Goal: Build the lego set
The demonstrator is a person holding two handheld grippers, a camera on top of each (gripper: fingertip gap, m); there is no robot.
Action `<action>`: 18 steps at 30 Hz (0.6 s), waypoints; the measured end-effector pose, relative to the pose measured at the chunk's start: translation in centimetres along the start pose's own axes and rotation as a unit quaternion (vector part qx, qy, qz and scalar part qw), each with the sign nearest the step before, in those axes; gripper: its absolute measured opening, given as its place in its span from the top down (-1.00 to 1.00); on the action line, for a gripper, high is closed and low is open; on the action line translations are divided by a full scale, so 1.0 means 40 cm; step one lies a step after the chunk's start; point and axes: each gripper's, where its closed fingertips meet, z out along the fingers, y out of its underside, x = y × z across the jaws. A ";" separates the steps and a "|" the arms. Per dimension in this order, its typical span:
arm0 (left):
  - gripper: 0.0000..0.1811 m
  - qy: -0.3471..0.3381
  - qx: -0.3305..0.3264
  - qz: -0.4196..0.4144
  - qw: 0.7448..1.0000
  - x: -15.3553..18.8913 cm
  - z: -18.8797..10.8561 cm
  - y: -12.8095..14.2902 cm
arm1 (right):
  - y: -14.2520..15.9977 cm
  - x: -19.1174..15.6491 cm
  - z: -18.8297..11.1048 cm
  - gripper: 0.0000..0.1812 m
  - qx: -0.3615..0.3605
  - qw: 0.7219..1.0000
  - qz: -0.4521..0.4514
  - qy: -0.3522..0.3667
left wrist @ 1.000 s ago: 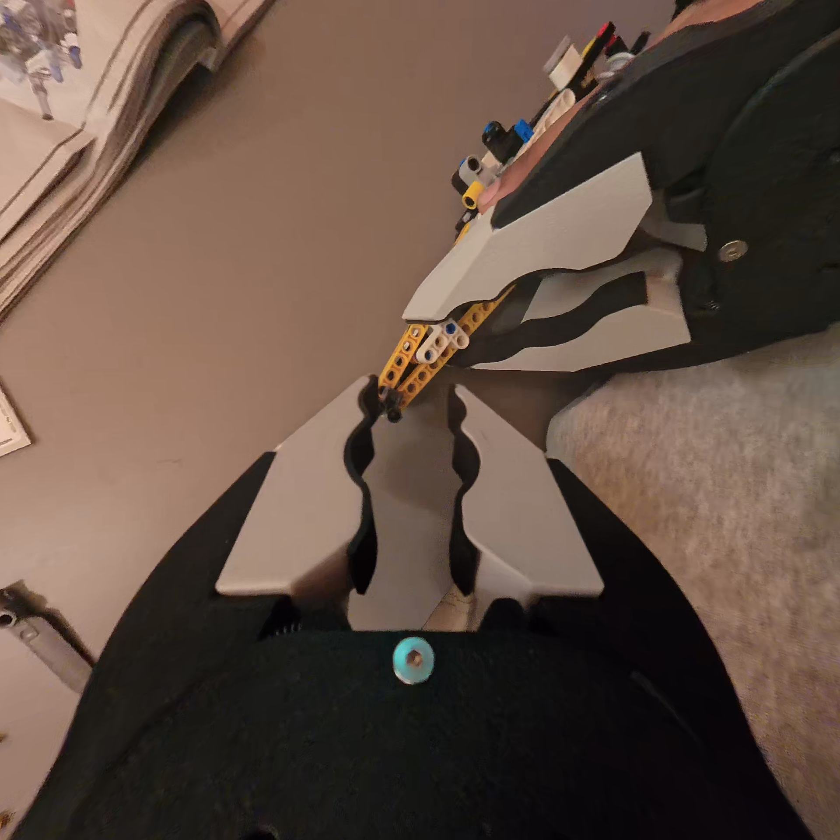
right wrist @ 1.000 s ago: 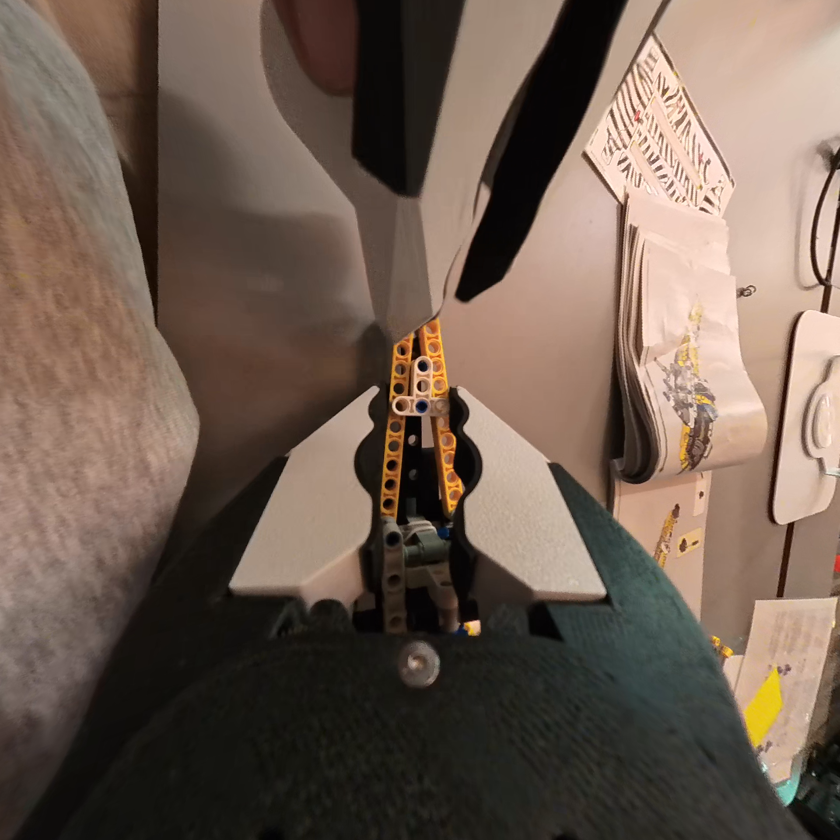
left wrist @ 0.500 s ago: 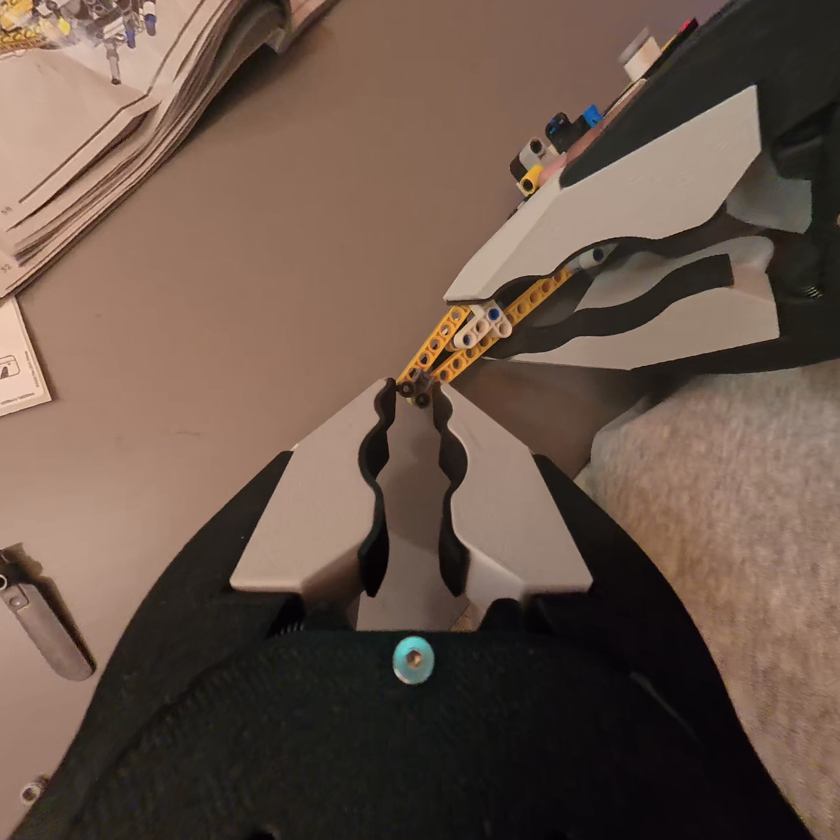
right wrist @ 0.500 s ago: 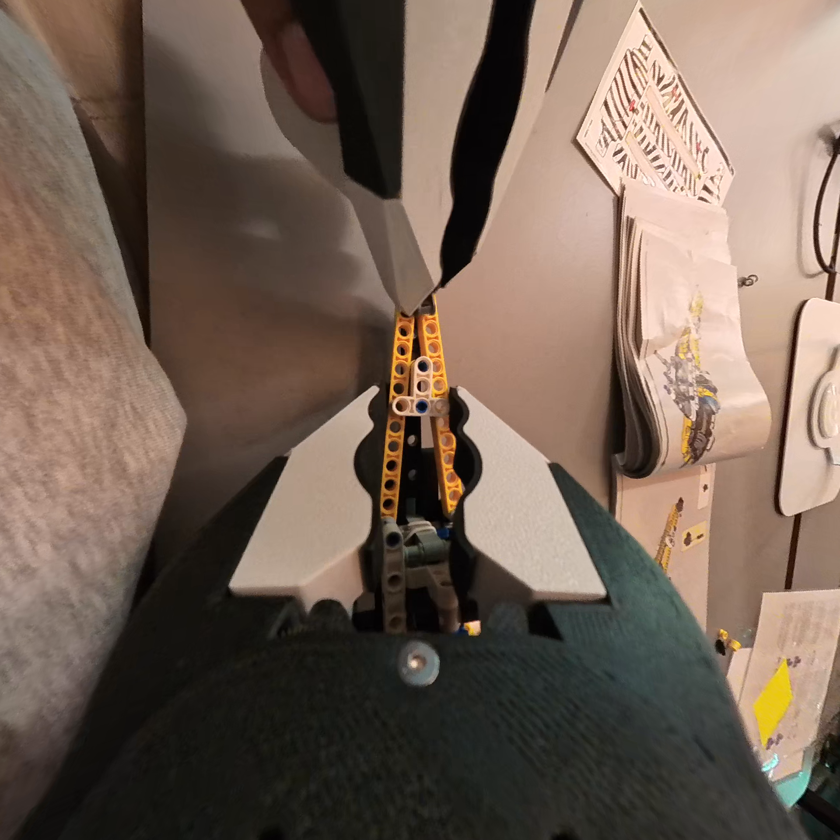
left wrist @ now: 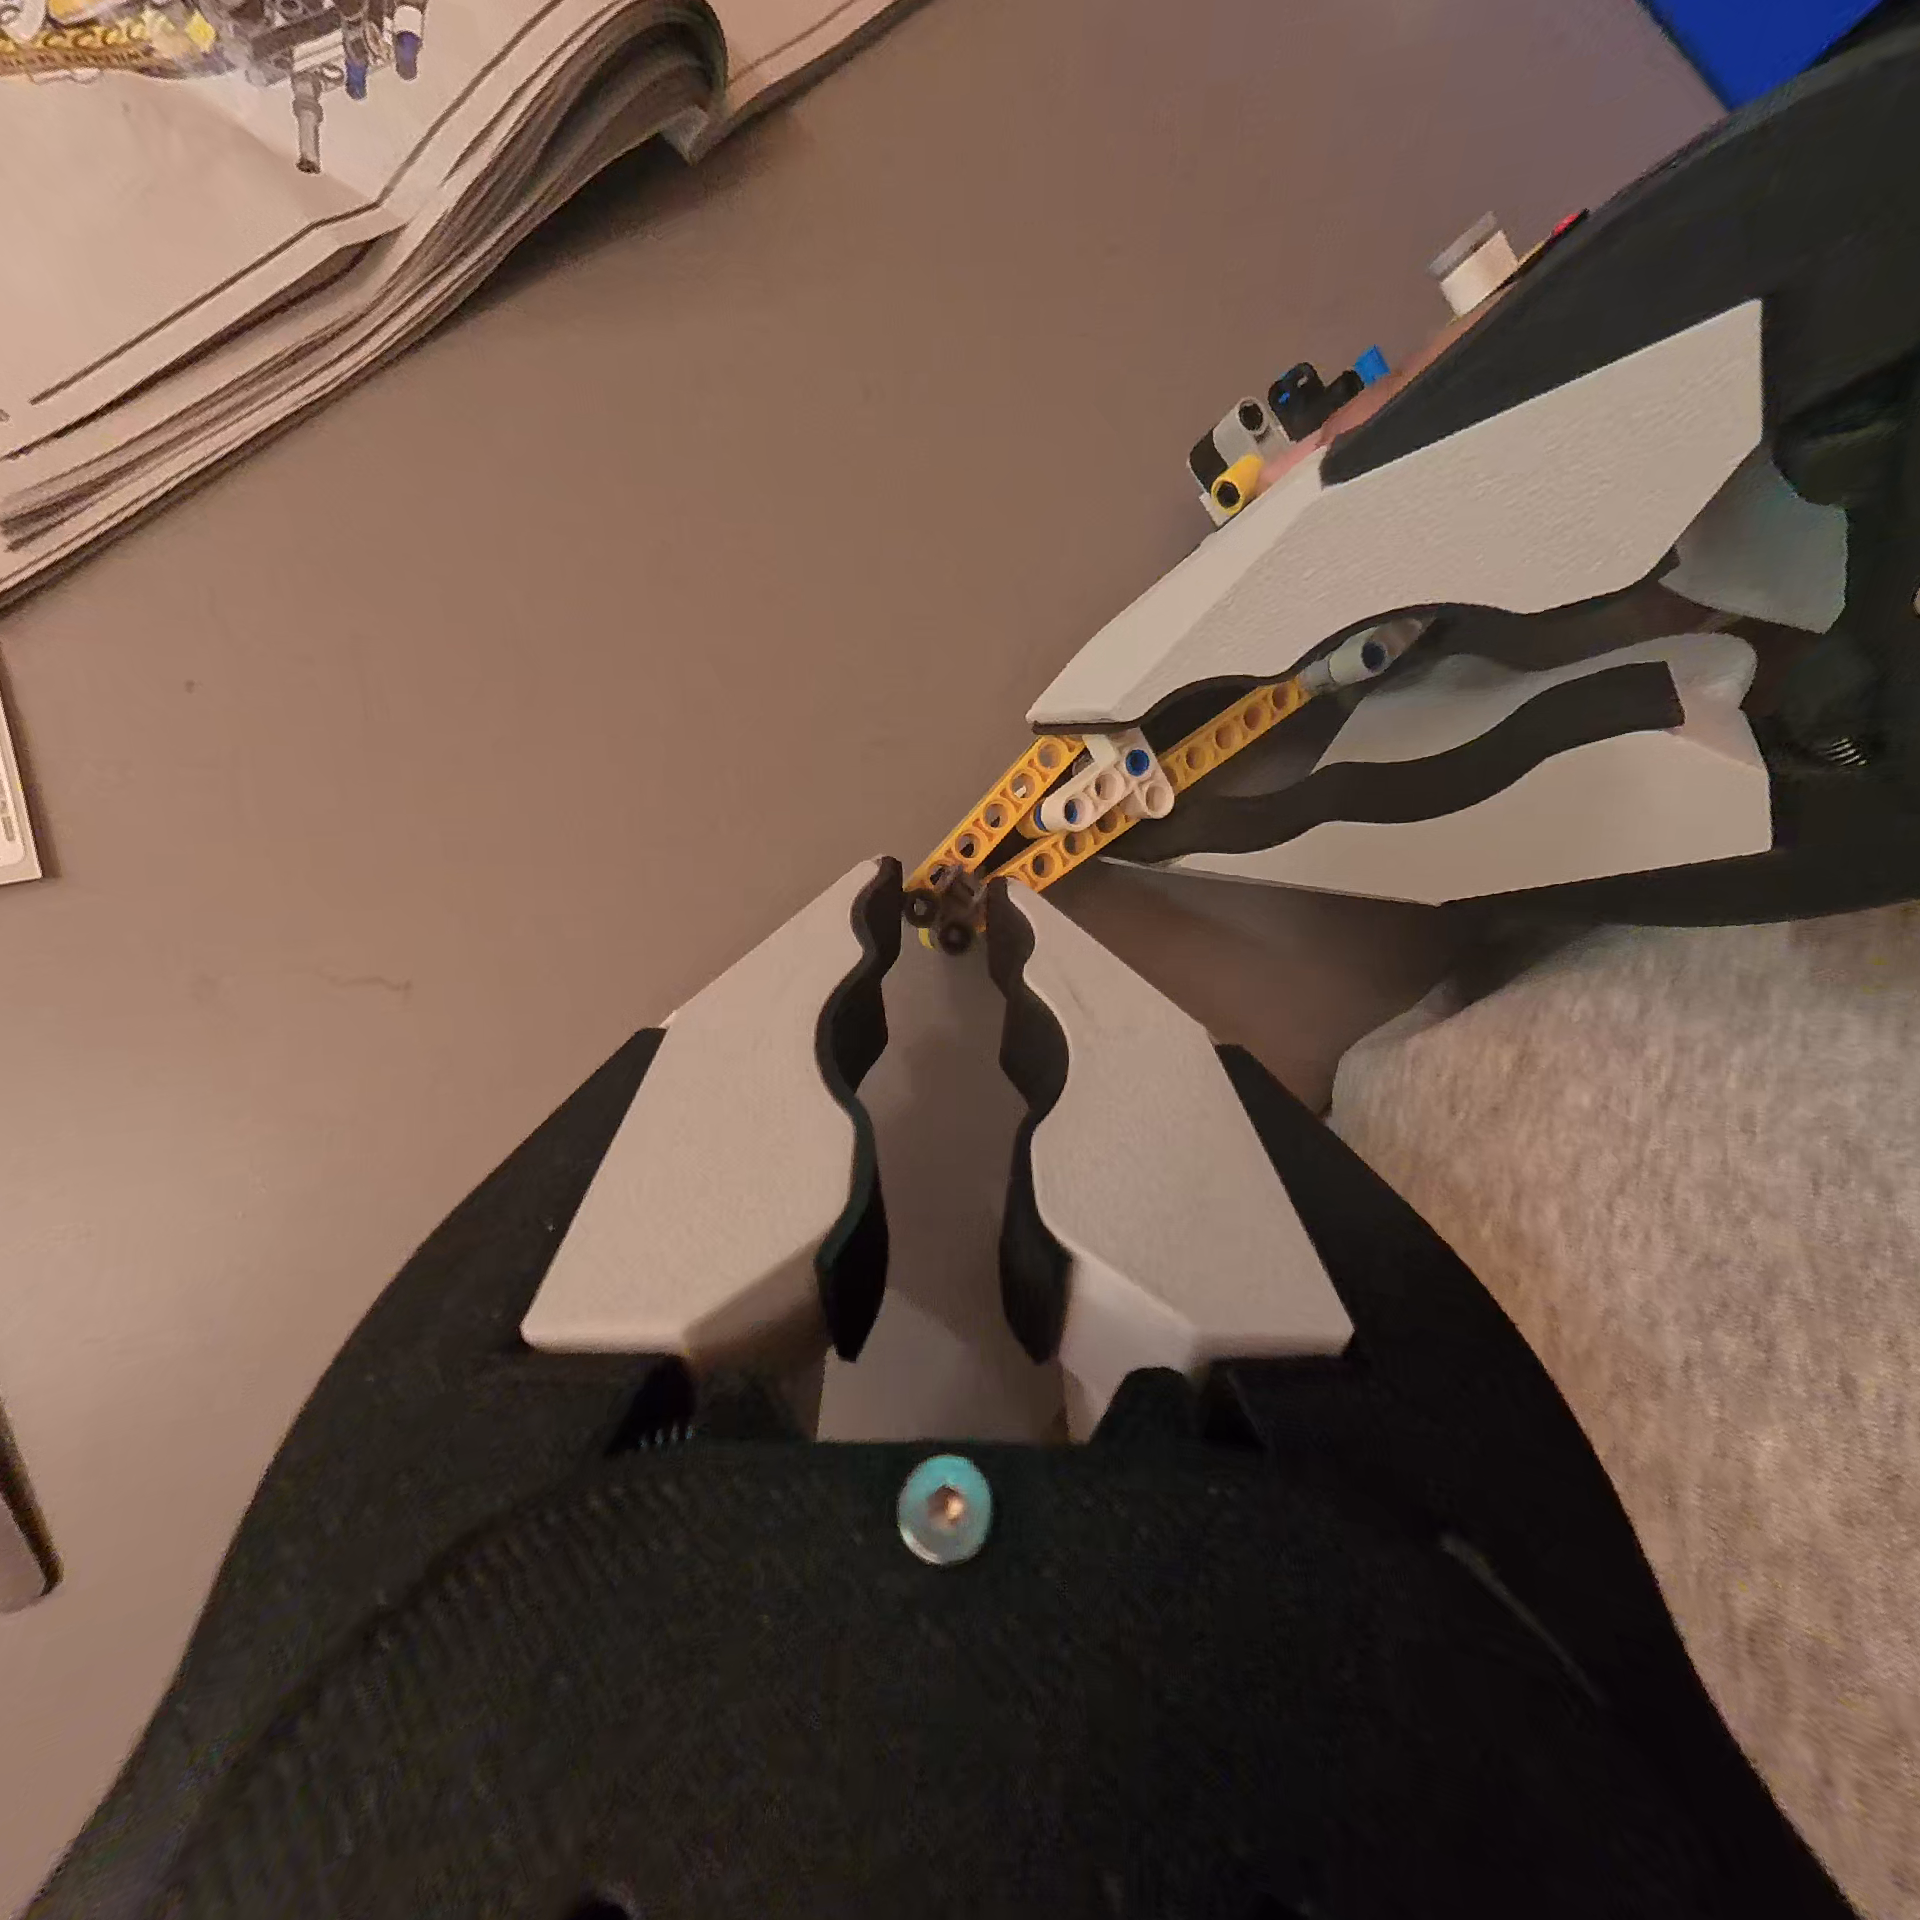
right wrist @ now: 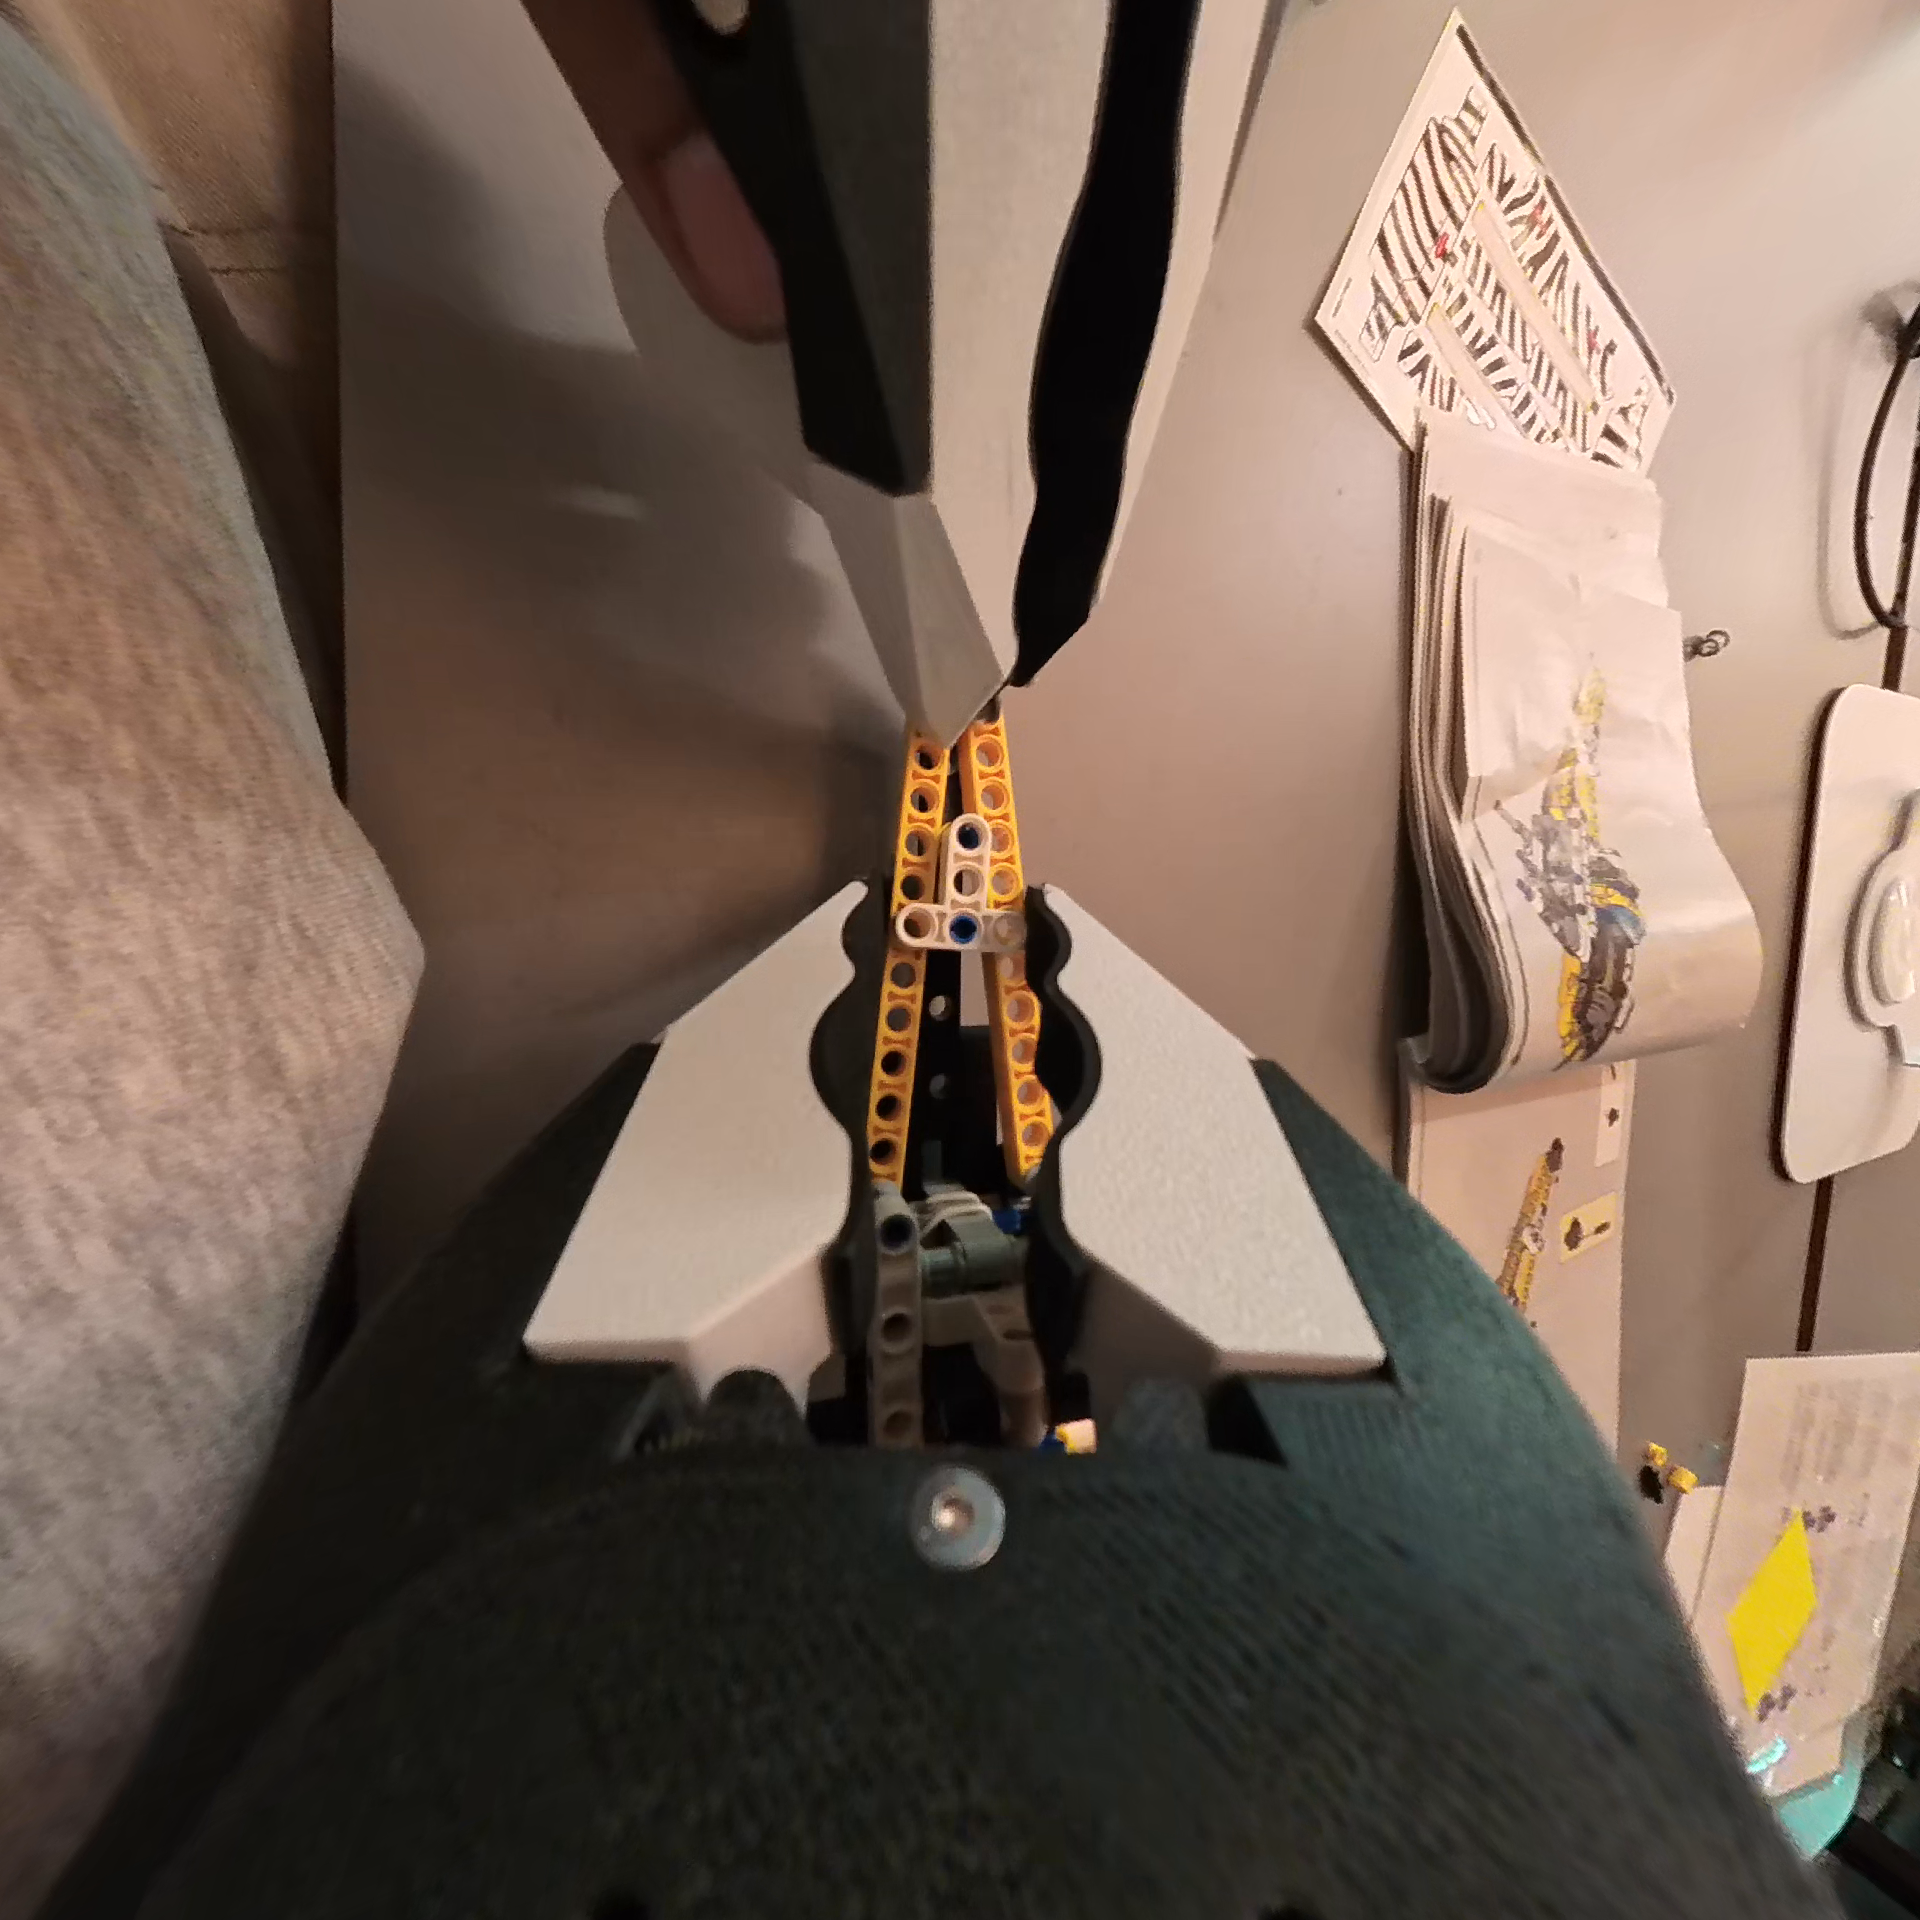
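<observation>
A lego assembly of two long yellow beams (left wrist: 997, 821) joined by a white T-shaped piece (left wrist: 1107, 790) is held above the grey table (left wrist: 520, 727). My right gripper (right wrist: 954, 888) is shut on it, with the yellow beams (right wrist: 899, 997) and a grey part (right wrist: 899, 1340) running back between its fingers. It also shows in the left wrist view (left wrist: 1081, 790) at the upper right. My left gripper (left wrist: 943, 899) is shut on a small black connector (left wrist: 945, 916) at the beams' far tip. In the right wrist view the left gripper (right wrist: 982, 696) comes in from the top.
An open instruction booklet (left wrist: 260, 208) lies at the back left and also shows in the right wrist view (right wrist: 1558, 831). A striped sticker sheet (right wrist: 1496, 239) lies beside it. Loose lego pieces (left wrist: 1257, 436) sit behind the right gripper. A person's grey clothing (left wrist: 1662, 1247) is at the right. My two grippers' fingertips are within a few centimetres of each other.
My left gripper's fingers have closed from a wide gap onto the black connector at the beams' tip. The right gripper still holds the assembly, now a little farther right and higher in view.
</observation>
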 end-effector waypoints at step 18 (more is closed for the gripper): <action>0.85 -0.026 0.055 -0.062 0.996 -0.004 0.002 -0.007 | 0.003 0.001 -0.002 0.72 0.002 1.000 0.003 -0.001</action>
